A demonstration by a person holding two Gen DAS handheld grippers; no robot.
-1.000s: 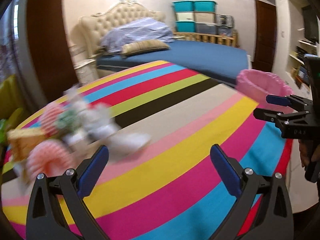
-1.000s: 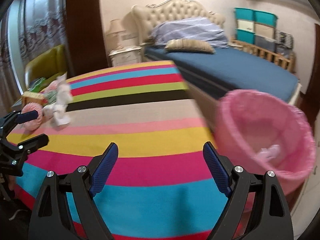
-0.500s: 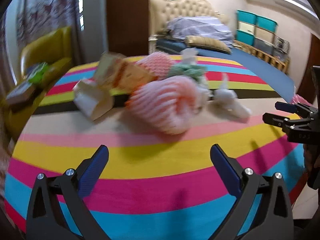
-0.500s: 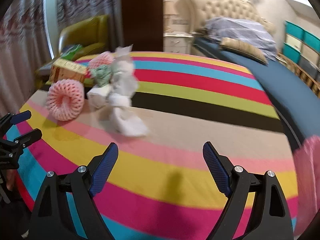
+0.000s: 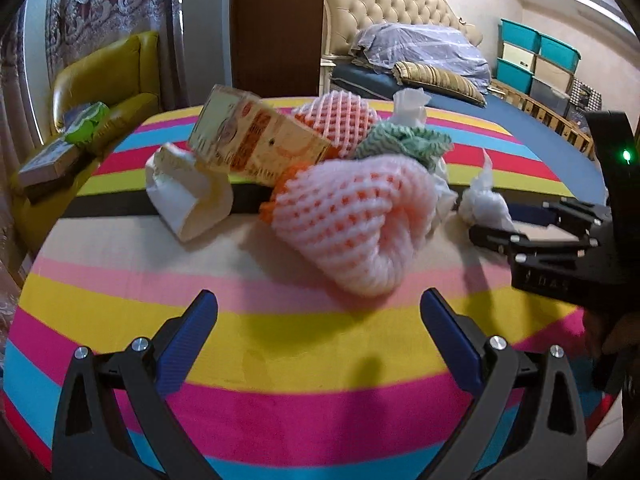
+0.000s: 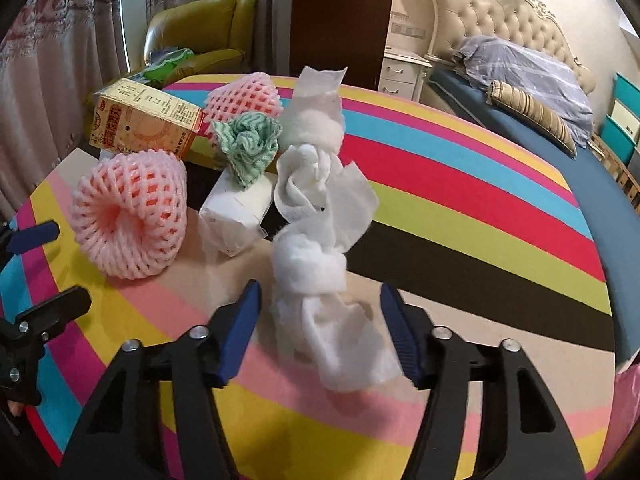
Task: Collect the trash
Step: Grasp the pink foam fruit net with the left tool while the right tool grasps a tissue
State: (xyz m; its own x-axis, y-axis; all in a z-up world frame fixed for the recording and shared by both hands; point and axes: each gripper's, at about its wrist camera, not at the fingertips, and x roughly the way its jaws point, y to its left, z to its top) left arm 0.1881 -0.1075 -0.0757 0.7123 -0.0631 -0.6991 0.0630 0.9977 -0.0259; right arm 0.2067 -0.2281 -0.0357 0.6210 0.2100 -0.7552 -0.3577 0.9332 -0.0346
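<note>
Right claw: narrowing now around the crumpled white tissue paper, wide a second ago, pads not yet pressing
Left claw: staying wide, empty, facing the pink foam fruit net
Striped desk: trash pile now nearer, pink bin gone from view

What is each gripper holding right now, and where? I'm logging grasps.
Nothing yet. The left gripper is open and empty; the right gripper is closing around the white tissue's lower end, pads not touching.

Left black plastic two-finger claw carries ribbed blue pads and silver screws; right black plastic two-finger claw matches, its body showing embossed lettering and a green light.
</note>
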